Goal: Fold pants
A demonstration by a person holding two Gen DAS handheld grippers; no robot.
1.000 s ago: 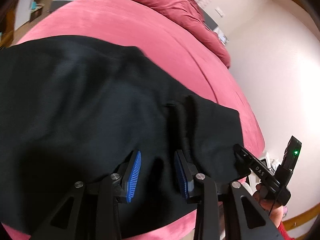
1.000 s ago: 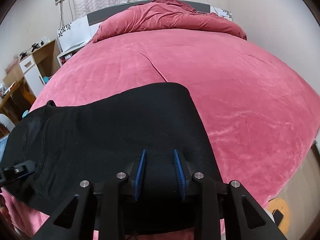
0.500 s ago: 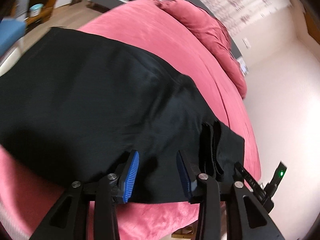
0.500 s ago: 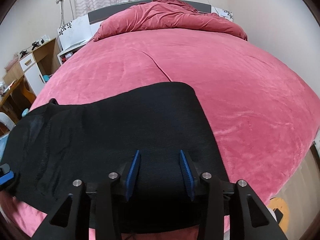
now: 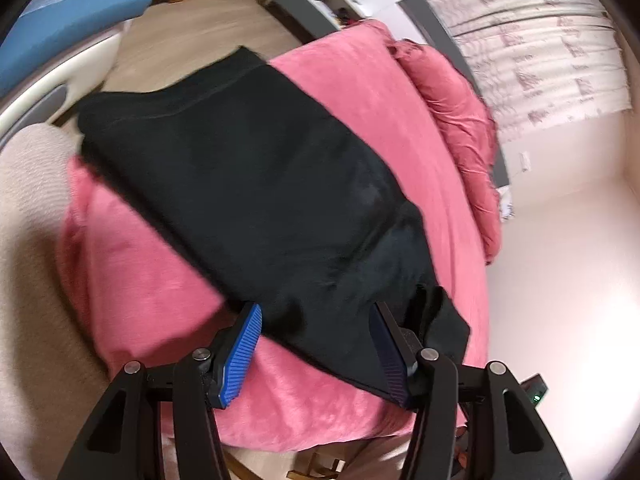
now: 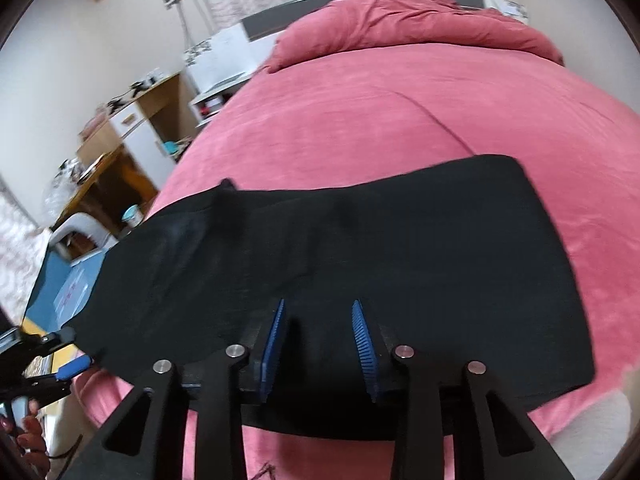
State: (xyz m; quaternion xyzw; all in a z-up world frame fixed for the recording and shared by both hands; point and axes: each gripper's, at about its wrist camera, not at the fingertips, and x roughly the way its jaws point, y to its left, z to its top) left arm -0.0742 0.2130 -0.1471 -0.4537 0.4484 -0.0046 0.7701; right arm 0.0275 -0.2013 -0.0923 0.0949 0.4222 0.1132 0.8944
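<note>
Left gripper (image 5: 316,344) jaws spread wide, straddling the near edge of the pants (image 5: 256,184). Cloth sits between the blue pads (image 5: 242,354), not pinched; the right pad is half covered by fabric. Right gripper (image 6: 318,338) also released, pads (image 6: 364,344) apart, hovering over the near hem of the pants (image 6: 360,248); can't tell if it touches the cloth.

Pants are black, lying flat across the near part of the pink bed (image 6: 400,120). In the left view they run from 6 o'clock up to 11 o'clock, far end hanging past the bed edge. In the right view they span 9 to 3 o'clock, with the left gripper's tip at the 8 o'clock corner.

Rumpled duvet (image 6: 400,16) at 12 o'clock in the right view. Desk (image 6: 132,120) at 10 o'clock. Left view is motion-blurred.
</note>
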